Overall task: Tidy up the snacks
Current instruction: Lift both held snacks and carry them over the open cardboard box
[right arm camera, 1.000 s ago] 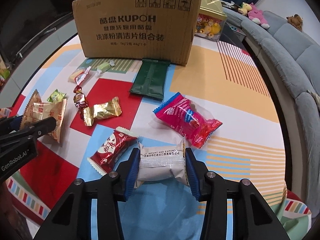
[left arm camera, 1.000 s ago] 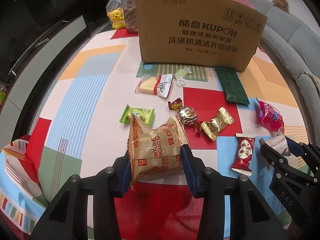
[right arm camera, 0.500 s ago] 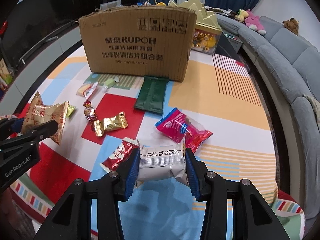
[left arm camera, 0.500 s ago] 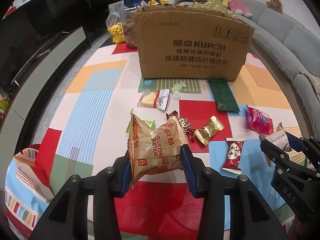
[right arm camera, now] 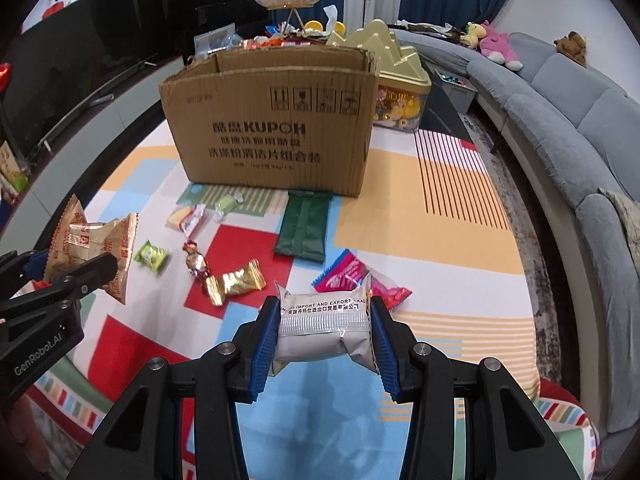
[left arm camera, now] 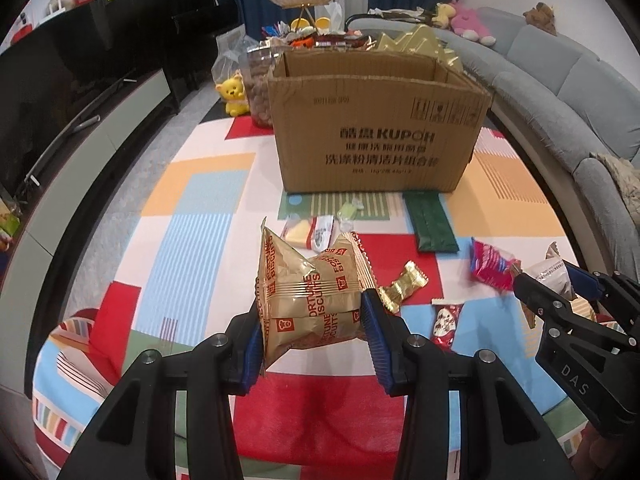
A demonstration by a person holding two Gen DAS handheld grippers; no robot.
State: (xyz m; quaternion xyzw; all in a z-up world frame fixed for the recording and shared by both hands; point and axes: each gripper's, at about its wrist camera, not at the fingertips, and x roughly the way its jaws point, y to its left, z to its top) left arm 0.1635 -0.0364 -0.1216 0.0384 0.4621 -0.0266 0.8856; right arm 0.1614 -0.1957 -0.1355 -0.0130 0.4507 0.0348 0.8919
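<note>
Grippers hang side by side above the desk (left arm camera: 208, 200) with its colourful patterned cloth, both tilted steeply downward and pointing toward the cardboard box (left arm camera: 376, 136) at the upper centre of each frame.

The left gripper (left arm camera: 316, 320) sits at the bottom centre of its own view, its blue pads clamped on both sides of a gold biscuit packet (left arm camera: 308, 300), which stands clear of the desk. In the right wrist view the same packet shows at the left edge, pinched by the black fingers there.

The right gripper (right arm camera: 326, 332) fills the bottom centre of its view, jaws narrowed onto a silver-white snack pack (right arm camera: 324, 328), lifted off the desk. In the left wrist view it enters from the lower right.

Loose snacks lie on the desk between the grippers and the box: a dark green pouch (right arm camera: 304, 226) touching the box's front, a pink-red packet (right arm camera: 352, 280), a gold-wrapped candy (right arm camera: 236, 284), a small green sweet (right arm camera: 151, 256) and a yellow-and-white wrapper (right arm camera: 186, 218). The box is open at the top.
</note>
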